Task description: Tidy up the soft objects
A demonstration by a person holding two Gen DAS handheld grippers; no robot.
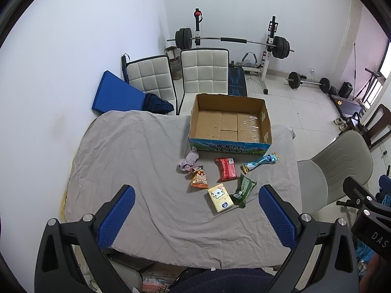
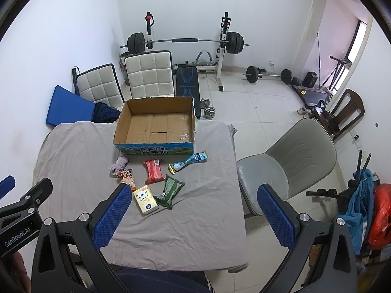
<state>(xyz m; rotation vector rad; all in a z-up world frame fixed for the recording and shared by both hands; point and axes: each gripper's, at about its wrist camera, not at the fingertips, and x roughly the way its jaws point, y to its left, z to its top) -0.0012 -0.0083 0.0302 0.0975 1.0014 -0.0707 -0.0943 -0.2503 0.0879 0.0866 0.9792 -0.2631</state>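
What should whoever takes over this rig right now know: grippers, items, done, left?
Left gripper and right gripper: both open, empty, held above the near table edge.
Cardboard box sits at the far side of the grey cloth, nothing inside.
In front of it lie the pink sock, orange snack bag, red pack, blue pouch, green pack and yellow tissue pack.
Done: nothing boxed. Left: all six.
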